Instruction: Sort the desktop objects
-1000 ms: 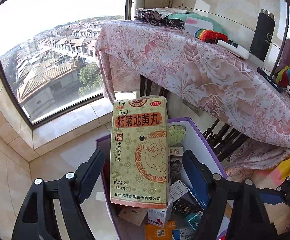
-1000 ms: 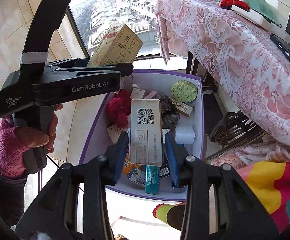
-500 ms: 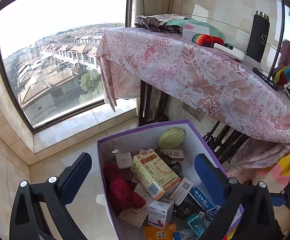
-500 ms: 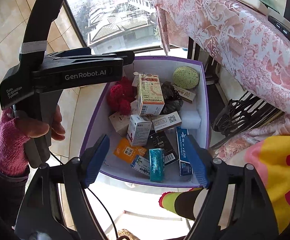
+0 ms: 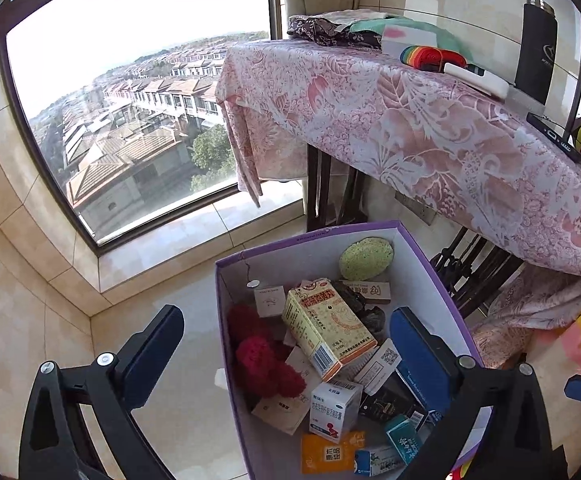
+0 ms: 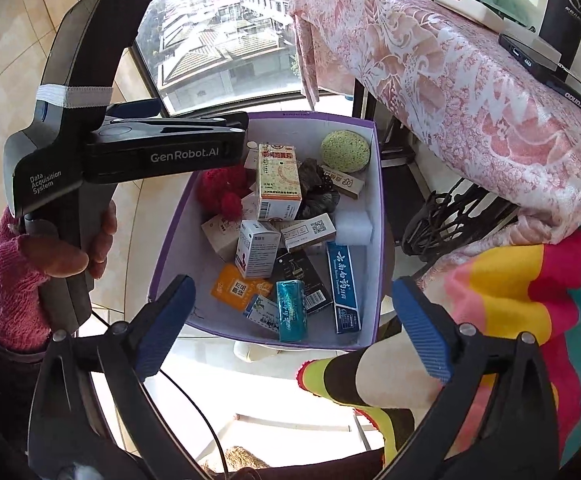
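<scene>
Currently: sorting well along, by the look of it.

Container: purple-rimmed white box (image 6: 374, 216) on floor, below near edge of worktop (image 5: 410, 120) w/ pink floral cloth.

Contents, approx.:
- yellow medicine carton (image 6: 279, 178), lying tilted on top of pile, far-centre
- white medicine box w/ blue print (image 6: 256, 249), centre; small white QR-code box (image 6: 310, 232) just right of it
- blue toothpaste carton (image 6: 342, 288), near right
- teal packet (image 6: 291, 310), near centre; black box (image 6: 302, 276) touching it, between it and toothpaste
- orange sachet (image 6: 234, 287), near left
- green round sponge (image 6: 345, 151), far right corner; white foam block (image 6: 353, 225) against right wall
- red knitted item (image 6: 222, 190), far left
- dark crumpled item, centre-far; can't tell what

Grippers: left gripper (image 5: 286, 356) wide, empty, above box. Right gripper (image 6: 290, 328) wide, empty, jaws just been opening, nothing between them; it hangs over near rim.

Left to do (judged): worktop holds rainbow-striped roll (image 5: 430, 56), white flat case (image 5: 476, 80), black flask (image 5: 536, 52), dark phone-like device (image 5: 558, 142), folded cloth at far end. Unclear which of these belong in box.
</scene>
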Motion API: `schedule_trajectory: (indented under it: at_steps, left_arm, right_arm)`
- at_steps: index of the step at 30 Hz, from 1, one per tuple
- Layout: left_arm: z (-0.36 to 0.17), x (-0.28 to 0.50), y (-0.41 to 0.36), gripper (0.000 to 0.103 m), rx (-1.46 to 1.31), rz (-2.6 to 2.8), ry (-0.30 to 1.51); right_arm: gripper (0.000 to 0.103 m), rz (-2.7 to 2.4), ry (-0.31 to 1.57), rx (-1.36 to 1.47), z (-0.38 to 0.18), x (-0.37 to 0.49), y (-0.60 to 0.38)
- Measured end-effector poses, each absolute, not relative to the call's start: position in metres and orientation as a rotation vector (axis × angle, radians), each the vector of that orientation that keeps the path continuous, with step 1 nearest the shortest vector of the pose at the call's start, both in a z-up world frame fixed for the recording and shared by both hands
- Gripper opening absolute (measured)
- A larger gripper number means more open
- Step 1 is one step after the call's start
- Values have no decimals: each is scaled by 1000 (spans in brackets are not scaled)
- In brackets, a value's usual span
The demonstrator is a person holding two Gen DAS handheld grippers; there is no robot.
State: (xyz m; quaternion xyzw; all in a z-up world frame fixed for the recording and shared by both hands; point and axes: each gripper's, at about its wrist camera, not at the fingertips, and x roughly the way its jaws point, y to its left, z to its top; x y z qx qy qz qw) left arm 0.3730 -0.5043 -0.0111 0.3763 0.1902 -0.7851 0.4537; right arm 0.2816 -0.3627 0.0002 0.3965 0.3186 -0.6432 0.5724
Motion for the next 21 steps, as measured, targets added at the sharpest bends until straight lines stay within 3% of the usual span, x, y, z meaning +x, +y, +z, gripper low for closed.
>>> schedule_trajectory:
  at_steps: [15, 21]
  left_arm:
    - [-23, 372, -506, 103, 982, -1874, 620]
    - [-24, 355, -504, 103, 1022, -1872, 575]
  right_arm:
    - [102, -1480, 878, 1032, -22, 284, -383]
    - [102, -1494, 892, 1059, -28, 278, -395]
